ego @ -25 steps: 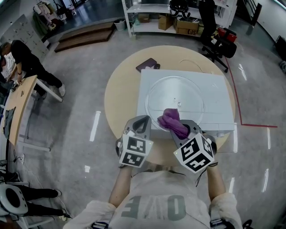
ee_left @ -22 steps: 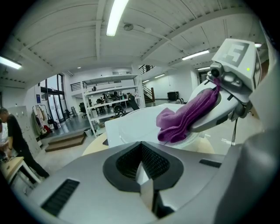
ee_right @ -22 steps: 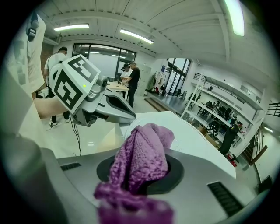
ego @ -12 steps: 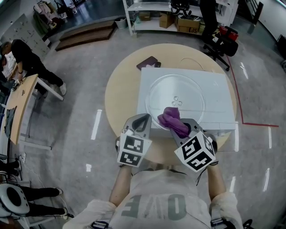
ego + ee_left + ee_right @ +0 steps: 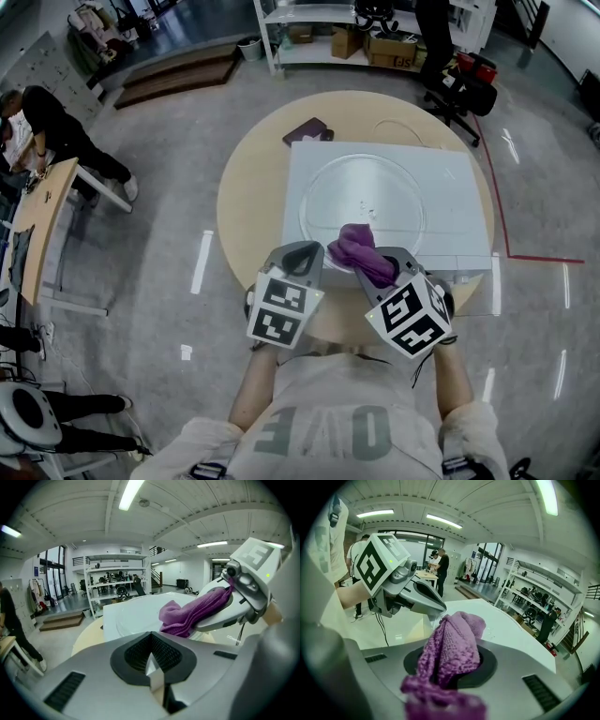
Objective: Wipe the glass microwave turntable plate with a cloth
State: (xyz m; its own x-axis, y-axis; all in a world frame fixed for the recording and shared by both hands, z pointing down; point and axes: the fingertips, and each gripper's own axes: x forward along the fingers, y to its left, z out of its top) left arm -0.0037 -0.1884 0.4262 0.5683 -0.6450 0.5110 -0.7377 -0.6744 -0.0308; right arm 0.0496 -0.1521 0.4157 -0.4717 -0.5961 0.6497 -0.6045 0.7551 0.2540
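The round glass turntable plate (image 5: 375, 192) lies flat on top of a white microwave (image 5: 450, 187) on a round beige table (image 5: 246, 211). My right gripper (image 5: 364, 264) is shut on a crumpled purple cloth (image 5: 358, 249), which rests at the plate's near rim. In the right gripper view the cloth (image 5: 451, 646) bulges out of the jaws. My left gripper (image 5: 302, 251) hovers just left of the cloth by the plate's near-left rim. Its jaws stand shut in the left gripper view (image 5: 152, 668), with nothing seen between them. That view shows the cloth (image 5: 187, 613) ahead to the right.
A dark flat object (image 5: 307, 131) lies on the table behind the microwave's left corner, and a thin white loop (image 5: 398, 129) lies behind it. Shelving (image 5: 328, 37) and an office chair (image 5: 464, 89) stand beyond. A person (image 5: 56, 131) leans at a desk far left.
Hardly anything differs. Both grippers stay at the plate's near rim, with the cloth still held in the right one. The view has shifted a little.
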